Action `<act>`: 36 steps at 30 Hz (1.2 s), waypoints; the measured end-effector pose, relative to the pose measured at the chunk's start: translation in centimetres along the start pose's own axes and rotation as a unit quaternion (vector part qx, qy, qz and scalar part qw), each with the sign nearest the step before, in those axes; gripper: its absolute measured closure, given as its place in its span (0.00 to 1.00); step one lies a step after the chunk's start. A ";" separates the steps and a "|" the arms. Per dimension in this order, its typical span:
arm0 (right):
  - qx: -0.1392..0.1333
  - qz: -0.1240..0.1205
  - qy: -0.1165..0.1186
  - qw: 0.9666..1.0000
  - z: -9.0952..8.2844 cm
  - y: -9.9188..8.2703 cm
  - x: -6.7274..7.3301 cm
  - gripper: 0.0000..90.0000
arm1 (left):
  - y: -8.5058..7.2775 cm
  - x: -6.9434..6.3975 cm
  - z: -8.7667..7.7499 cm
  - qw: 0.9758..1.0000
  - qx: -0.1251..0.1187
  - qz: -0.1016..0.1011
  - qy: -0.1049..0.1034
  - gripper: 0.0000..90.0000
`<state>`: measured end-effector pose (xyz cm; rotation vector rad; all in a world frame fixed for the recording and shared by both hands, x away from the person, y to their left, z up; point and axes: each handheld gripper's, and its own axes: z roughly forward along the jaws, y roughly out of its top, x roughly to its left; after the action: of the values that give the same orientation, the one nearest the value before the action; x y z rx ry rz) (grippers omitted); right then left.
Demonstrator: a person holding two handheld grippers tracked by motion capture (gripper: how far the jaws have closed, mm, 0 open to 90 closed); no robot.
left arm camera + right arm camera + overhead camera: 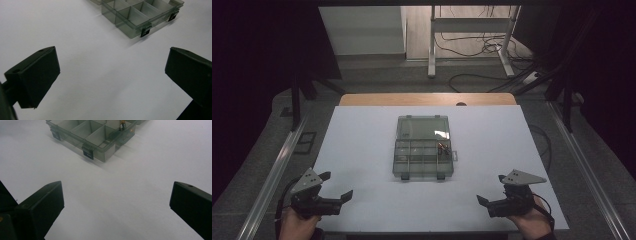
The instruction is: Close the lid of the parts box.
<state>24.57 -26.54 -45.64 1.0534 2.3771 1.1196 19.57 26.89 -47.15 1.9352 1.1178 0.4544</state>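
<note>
A smoky clear plastic compartment box lies open in the middle of the white table, its lid folded back on the far side. One right-hand compartment holds small brownish parts. The box's near corner and black latches also show in the left gripper view and the right gripper view. My left gripper rests at the front left, open and empty. My right gripper rests at the front right, also open and empty. Both point toward the box, well short of it.
The white sheet covers the table, with a wooden strip showing at the far edge. Metal rails run along both sides. A white stand and cables lie on the floor beyond.
</note>
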 end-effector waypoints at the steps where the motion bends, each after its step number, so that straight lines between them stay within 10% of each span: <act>1: -0.001 -0.001 0.000 1.000 0.1 0.0 0.1 0.00 | 0.0 0.0 0.0 1.000 -0.005 0.001 0.000 0.00; 36: -0.011 -0.007 0.009 1.000 2.4 3.9 -1.3 0.00 | 3.4 0.2 3.1 1.000 -0.016 0.006 -0.020 0.00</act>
<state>28.65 -24.60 -44.23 1.0221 2.3763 1.1528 23.53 24.72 -46.27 1.9167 1.0670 0.4348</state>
